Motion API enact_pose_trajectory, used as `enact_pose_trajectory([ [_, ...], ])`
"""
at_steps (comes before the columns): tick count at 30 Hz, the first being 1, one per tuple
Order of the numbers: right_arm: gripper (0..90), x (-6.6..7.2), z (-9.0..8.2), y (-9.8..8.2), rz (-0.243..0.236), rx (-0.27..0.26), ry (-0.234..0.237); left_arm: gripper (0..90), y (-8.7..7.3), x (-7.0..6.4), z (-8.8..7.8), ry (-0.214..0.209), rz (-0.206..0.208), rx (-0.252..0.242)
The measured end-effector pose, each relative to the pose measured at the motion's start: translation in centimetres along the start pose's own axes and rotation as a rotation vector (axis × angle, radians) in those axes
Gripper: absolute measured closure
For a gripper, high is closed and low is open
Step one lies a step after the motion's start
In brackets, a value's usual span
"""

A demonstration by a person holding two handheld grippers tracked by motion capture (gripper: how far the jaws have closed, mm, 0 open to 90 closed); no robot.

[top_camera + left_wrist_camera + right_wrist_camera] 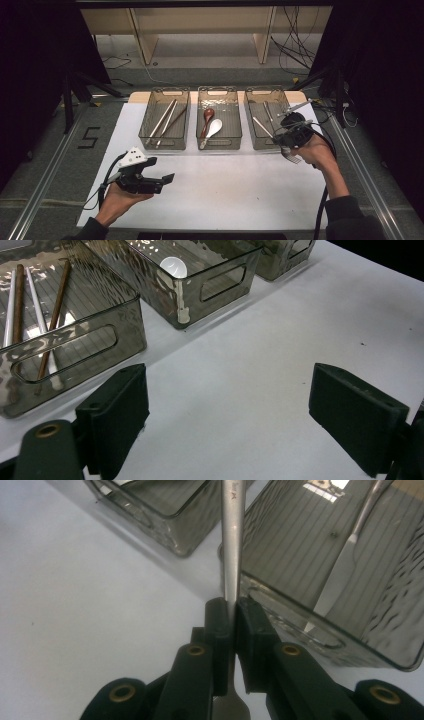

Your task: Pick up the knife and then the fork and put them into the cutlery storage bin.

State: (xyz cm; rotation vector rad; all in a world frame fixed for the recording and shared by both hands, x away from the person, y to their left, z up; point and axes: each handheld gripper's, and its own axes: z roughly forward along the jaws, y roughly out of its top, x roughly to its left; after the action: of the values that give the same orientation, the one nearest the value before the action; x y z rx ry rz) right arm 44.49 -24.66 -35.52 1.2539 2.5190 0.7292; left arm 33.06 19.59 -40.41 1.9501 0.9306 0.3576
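I work in a lab-like recording bay: black curtains on both sides, aluminium rails along the grey floor, loose cables, and a white counter with a taped number beside it.

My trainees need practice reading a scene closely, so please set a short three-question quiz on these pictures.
1. True or false: the right tongs are shut on a metal utensil.
2. How many spoons lie in the middle bin?
3. The left tongs are: A open over the white mat; B shut on a chopstick; C shut on a spoon.
Key: 1 true; 2 two; 3 A.
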Motion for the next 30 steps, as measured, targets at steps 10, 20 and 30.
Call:
enact_pose_trajectory([
  [10,84.6,-1.6,0.5,1.9,0.044,-0.010,-0.020,15.5,0.0,0.0,0.0,-0.001,0.001,-0.003],
  [20,84.7,-2.9,0.8,3.8,0.081,0.002,-0.039,15.5,0.0,0.0,0.0,-0.002,0.009,0.005],
  [30,84.6,-4.5,1.7,5.1,0.141,0.006,-0.070,15.5,0.0,0.0,0.0,-0.004,0.007,0.001],
])
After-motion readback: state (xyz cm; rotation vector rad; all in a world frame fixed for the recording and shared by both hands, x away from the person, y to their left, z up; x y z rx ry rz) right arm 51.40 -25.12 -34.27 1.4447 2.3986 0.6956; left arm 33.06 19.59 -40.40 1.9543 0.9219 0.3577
